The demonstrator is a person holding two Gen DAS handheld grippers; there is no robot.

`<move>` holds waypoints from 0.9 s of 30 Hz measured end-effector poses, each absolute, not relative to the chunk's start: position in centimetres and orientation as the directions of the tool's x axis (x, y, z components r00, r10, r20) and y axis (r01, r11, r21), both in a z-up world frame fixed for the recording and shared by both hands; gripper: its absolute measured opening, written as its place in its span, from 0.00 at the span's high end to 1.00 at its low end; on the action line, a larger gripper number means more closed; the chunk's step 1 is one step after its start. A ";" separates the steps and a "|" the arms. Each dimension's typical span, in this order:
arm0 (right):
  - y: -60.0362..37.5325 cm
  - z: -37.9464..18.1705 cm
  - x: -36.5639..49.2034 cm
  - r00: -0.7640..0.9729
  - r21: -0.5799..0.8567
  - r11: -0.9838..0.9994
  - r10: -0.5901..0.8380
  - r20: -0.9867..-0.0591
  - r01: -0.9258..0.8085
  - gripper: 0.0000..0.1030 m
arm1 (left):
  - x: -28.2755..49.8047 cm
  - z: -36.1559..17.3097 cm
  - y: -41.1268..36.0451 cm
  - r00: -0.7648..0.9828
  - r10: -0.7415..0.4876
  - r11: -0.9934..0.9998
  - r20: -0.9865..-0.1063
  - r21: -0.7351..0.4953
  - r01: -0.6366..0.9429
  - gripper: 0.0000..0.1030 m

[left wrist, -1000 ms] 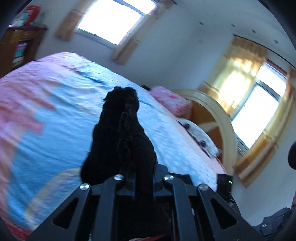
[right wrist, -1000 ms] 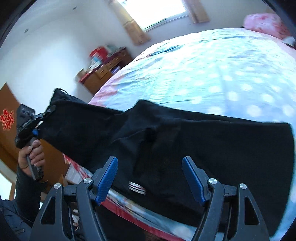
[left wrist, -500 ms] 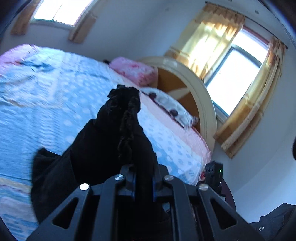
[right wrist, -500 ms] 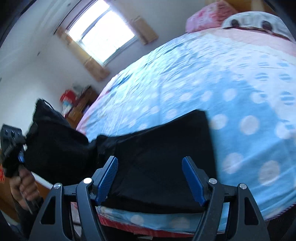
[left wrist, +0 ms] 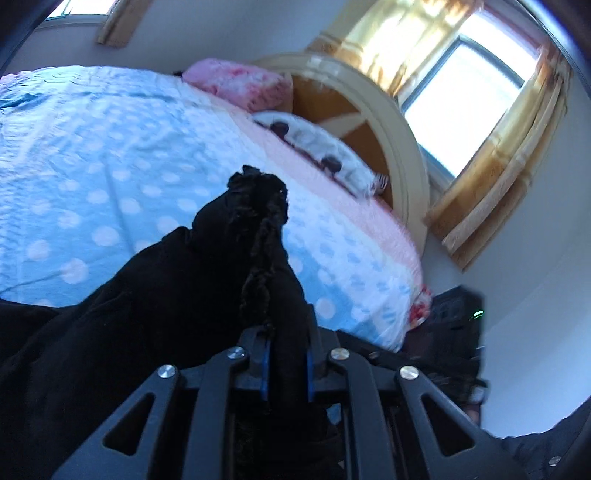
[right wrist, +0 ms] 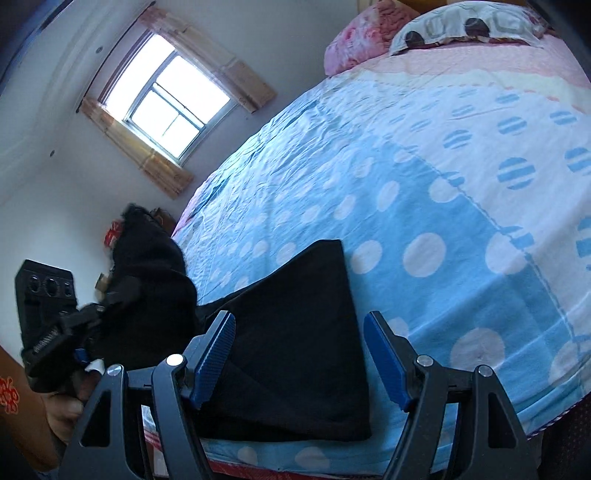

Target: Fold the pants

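Black pants (right wrist: 303, 325) lie partly on the blue polka-dot bed (right wrist: 406, 177) near its front edge. My left gripper (left wrist: 286, 369) is shut on a bunched end of the pants (left wrist: 236, 266) and holds it up above the bed; it also shows at the left of the right wrist view (right wrist: 77, 325). My right gripper (right wrist: 299, 354) is open and empty, hovering over the flat part of the pants with its blue pads (right wrist: 214, 350) on either side.
Pink and white pillows (right wrist: 443, 29) lie at the head of the bed by a curved wooden headboard (left wrist: 388, 122). Curtained windows (right wrist: 166, 99) are in the walls. A wooden cabinet with red items (right wrist: 114, 232) stands beyond the bed's far side.
My left gripper has swung the held end of the pants across toward the headboard side. The pants now lie in a shorter, narrower doubled shape on the bed. My right gripper stays open.
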State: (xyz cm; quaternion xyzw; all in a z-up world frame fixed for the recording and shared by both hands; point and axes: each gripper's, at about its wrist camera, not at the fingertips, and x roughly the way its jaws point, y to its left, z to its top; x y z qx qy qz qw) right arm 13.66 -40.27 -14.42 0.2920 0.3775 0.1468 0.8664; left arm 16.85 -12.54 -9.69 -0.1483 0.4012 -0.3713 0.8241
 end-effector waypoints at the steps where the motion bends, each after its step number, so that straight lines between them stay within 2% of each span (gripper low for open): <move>1: -40.5 -14.5 13.6 0.679 0.615 0.788 0.466 -0.568 -0.026 0.29 | 17.0 -10.4 -13.4 0.377 -0.748 0.660 -0.546 -0.559 0.501 0.84; 4: -41.2 -14.7 13.4 0.699 0.616 0.788 0.440 -0.563 0.000 0.29 | 16.8 -11.3 -15.0 0.308 -0.794 0.602 -0.524 -0.607 0.518 0.84; 6: -41.5 -14.8 13.5 0.705 0.603 0.797 0.421 -0.570 0.012 0.29 | 16.0 -10.8 -15.3 0.303 -0.811 0.578 -0.501 -0.605 0.548 0.79; 7: -41.5 -14.8 13.4 0.711 0.596 0.803 0.410 -0.571 0.016 0.29 | 15.5 -10.3 -15.1 0.316 -0.812 0.576 -0.490 -0.589 0.566 0.70; 8: -41.5 -14.7 13.3 0.718 0.585 0.811 0.399 -0.569 0.013 0.29 | 14.9 -9.9 -14.5 0.346 -0.798 0.596 -0.493 -0.558 0.577 0.51; 10: -41.0 -14.3 13.2 0.719 0.574 0.819 0.412 -0.560 -0.022 0.29 | 13.8 -9.2 -12.9 0.437 -0.741 0.666 -0.510 -0.476 0.574 0.28; 13: -39.2 -13.4 12.8 0.705 0.542 0.830 0.464 -0.537 -0.133 0.29 | 12.4 -8.9 -10.0 0.567 -0.621 0.777 -0.541 -0.334 0.533 0.25; 16: -36.9 -12.9 12.5 0.664 0.509 0.832 0.511 -0.545 -0.223 0.29 | 11.3 -10.0 -7.3 0.664 -0.462 0.878 -0.588 -0.199 0.435 0.14; 19: -35.1 -13.5 12.6 0.618 0.466 0.843 0.522 -0.588 -0.268 0.29 | 10.8 -11.6 -5.5 0.675 -0.380 0.916 -0.632 -0.158 0.368 0.13; 21: -33.4 -14.2 12.7 0.561 0.404 0.865 0.500 -0.659 -0.297 0.29 | 10.5 -12.5 -4.2 0.667 -0.383 0.919 -0.639 -0.194 0.342 0.13; 23: -32.7 -14.8 12.6 0.542 0.373 0.876 0.483 -0.688 -0.306 0.58 | 9.9 -13.0 -3.5 0.663 -0.387 0.920 -0.641 -0.220 0.324 0.13; 27: -32.9 -14.2 11.8 0.540 0.293 0.891 0.445 -0.714 -0.347 0.70 | 9.5 -13.4 -2.9 0.666 -0.397 0.917 -0.632 -0.239 0.320 0.13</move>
